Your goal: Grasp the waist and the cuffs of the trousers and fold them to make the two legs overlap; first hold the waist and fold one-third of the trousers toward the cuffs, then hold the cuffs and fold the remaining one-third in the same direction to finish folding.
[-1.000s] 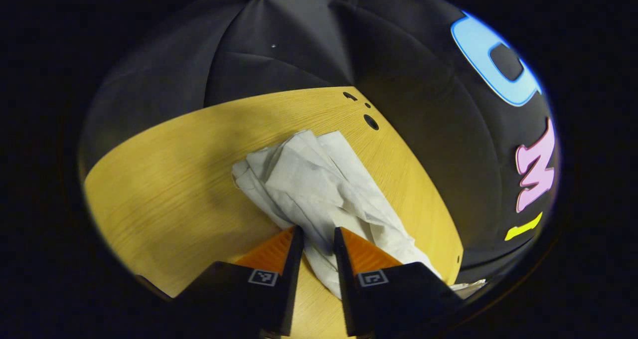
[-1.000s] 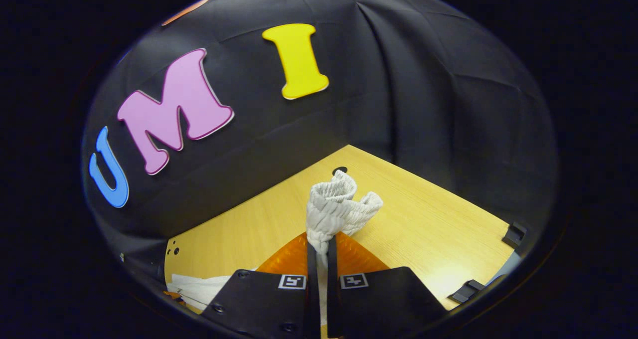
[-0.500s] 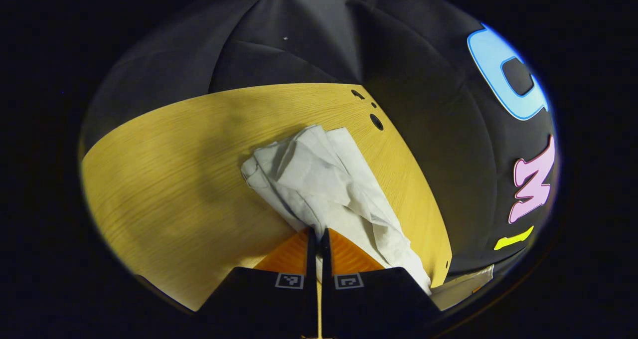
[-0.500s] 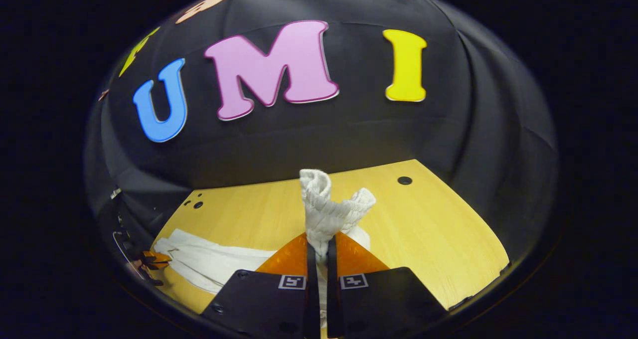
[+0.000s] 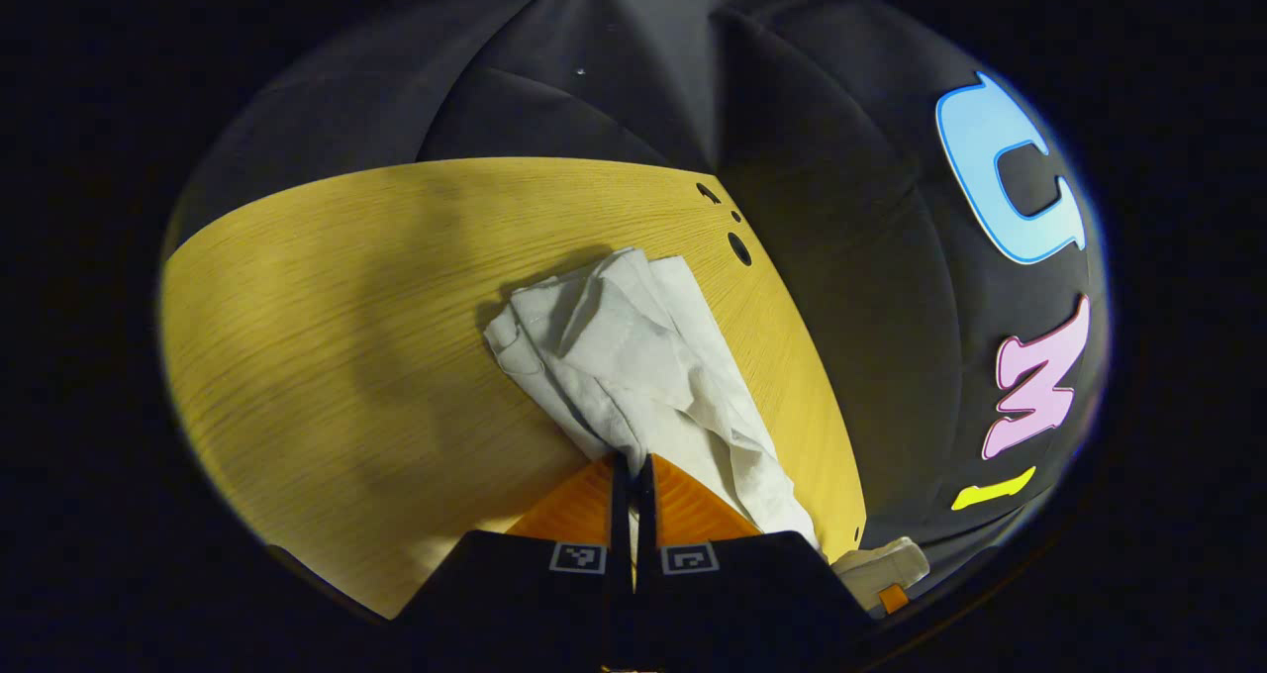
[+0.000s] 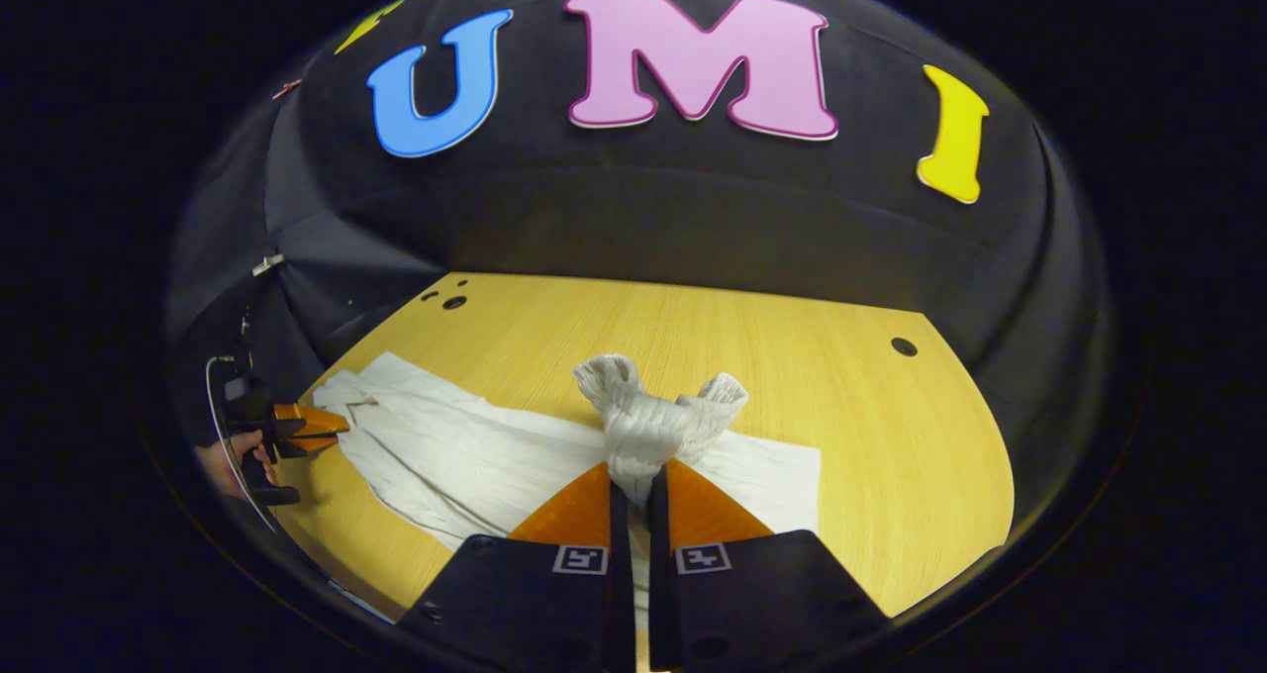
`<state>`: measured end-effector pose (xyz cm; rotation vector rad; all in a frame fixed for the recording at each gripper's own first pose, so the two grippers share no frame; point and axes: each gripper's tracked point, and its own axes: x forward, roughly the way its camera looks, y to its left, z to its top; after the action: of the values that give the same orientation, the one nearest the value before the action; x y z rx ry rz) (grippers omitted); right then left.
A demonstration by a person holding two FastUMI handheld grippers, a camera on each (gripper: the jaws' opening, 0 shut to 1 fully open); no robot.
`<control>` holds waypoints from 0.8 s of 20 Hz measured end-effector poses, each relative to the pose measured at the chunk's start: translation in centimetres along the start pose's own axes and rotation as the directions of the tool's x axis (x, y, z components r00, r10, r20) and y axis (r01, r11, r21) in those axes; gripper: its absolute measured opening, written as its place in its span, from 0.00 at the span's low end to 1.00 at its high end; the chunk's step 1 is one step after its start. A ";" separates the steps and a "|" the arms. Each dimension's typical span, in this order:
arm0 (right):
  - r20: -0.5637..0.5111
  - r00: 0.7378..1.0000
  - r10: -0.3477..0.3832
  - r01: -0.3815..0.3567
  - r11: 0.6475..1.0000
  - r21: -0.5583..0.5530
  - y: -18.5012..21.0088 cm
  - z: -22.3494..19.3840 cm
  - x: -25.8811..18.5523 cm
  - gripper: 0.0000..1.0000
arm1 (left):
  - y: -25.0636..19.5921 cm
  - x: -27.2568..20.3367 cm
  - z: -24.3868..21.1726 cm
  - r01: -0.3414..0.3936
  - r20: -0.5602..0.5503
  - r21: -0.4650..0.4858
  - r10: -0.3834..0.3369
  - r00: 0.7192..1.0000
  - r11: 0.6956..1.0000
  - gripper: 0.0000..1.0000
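While my left tongs [image 5: 633,470] sit pinched tight on the cuff end of the trousers [image 5: 633,366], I see the pale cloth running away from their tips in a rumpled band across the yellow wooden desk [image 5: 327,356]. My right tongs [image 6: 633,480] are likewise clamped, both fingers pressing on the ribbed waistband [image 6: 648,416], which bunches up above their tips in two puffy lobes.

From the right gripper view the trousers [image 6: 465,455] lie stretched over the desk [image 6: 792,356], from the waist at my tips out to the far cuffs at the left edge, where I can make out the left tongs [image 6: 332,424] closed on the cloth and a hand [image 6: 233,455] behind them. From the left gripper view, a bit of the waistband [image 5: 881,569] shows at the lower right rim, off the desk's edge.

Small square black-and-white markers [image 6: 581,558] sit on each tong body; I can read no words on them. Dark round holes [image 5: 738,248] dot the desk near its corner, and another hole [image 6: 902,346] sits toward the right side.
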<state>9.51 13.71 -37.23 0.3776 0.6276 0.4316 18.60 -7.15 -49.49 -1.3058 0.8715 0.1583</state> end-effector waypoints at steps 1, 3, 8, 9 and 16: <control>-0.019 1.000 0.018 -0.019 0.999 -0.032 0.5 -0.6 0.1 0.10 | 0.0 0.0 -0.1 0.002 -0.001 -0.003 -0.002 1.000 1.000 0.06; -0.084 0.995 0.051 -0.060 0.993 -0.106 1.7 -2.5 0.8 0.10 | 0.0 0.0 -0.1 0.005 -0.005 -0.002 -0.005 1.000 1.000 0.06; -0.231 0.958 0.172 -0.184 0.982 -0.032 5.9 -6.9 0.6 0.17 | 0.0 0.0 0.0 0.004 -0.007 0.000 -0.004 1.000 1.000 0.06; -0.255 0.938 0.234 -0.233 0.972 0.033 7.4 -7.7 0.5 0.35 | 0.1 -0.1 0.0 0.004 -0.007 -0.001 -0.004 1.000 1.000 0.06; -0.161 0.912 0.377 -0.293 0.874 0.388 8.5 -7.3 -0.6 0.92 | 0.0 -0.1 0.1 0.013 0.006 -0.031 -0.012 1.000 0.999 0.06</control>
<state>2.16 22.13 -38.49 0.8007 0.8774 0.7074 18.57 -7.02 -49.47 -1.3388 0.8589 0.1662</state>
